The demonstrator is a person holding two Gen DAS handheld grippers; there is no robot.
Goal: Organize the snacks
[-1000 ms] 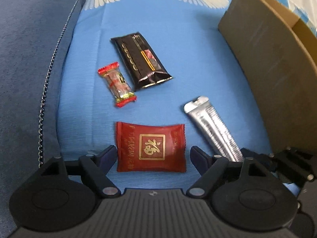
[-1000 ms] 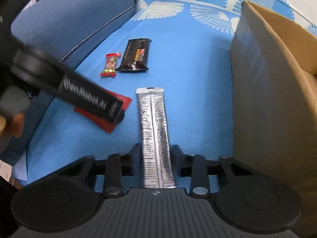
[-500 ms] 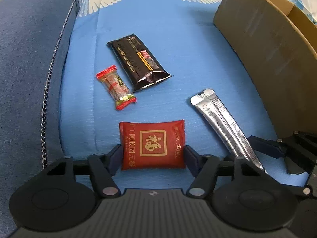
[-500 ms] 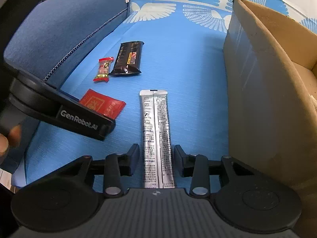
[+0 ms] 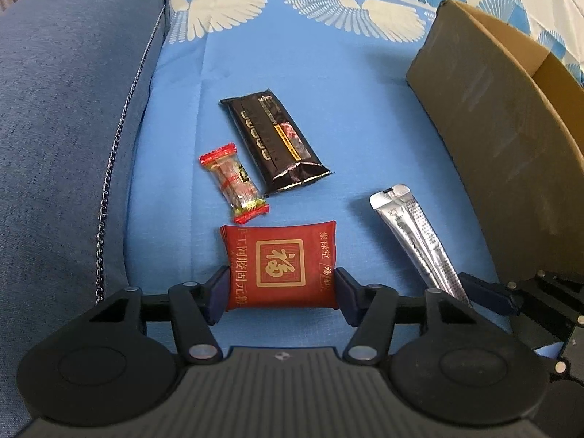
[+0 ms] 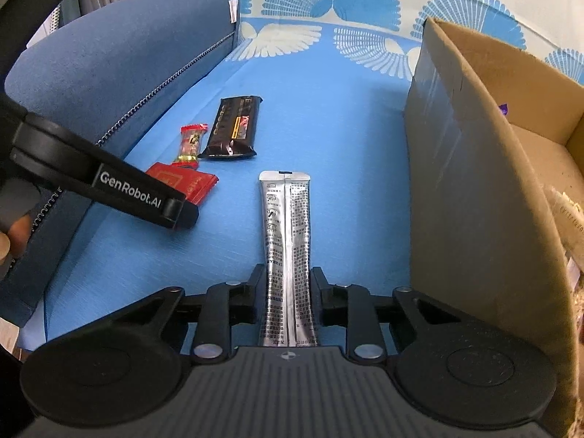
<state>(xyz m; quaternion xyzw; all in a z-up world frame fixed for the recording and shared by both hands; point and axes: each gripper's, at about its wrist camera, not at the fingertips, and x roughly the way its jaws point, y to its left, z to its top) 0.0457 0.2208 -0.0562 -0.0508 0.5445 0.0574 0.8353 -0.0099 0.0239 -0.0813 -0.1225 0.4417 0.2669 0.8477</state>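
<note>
A red square snack packet point(image 5: 279, 262) with a gold emblem lies on the blue cushion between my left gripper's point(image 5: 281, 292) pads. The jaws are closing and both pads touch its side edges. A long silver stick packet point(image 6: 286, 226) lies lengthwise between my right gripper's point(image 6: 286, 284) pads, whose jaws are closing and press its near end. Beyond the red packet lie a small red-ended candy point(image 5: 233, 186) and a black snack bar point(image 5: 270, 142). From the right wrist, the left gripper point(image 6: 175, 211) hangs over the red packet point(image 6: 189, 182).
An open cardboard box point(image 6: 474, 182) stands on the right, its wall close to the right gripper. A dark blue sofa armrest point(image 5: 65, 127) with a zipper borders the cushion on the left. A person's fingers point(image 6: 14, 230) show at the left edge.
The left jaws have closed in from wide open until they touch the red packet's sides. The right jaws have narrowed onto the silver stick. Neither snack has left the cushion.
</note>
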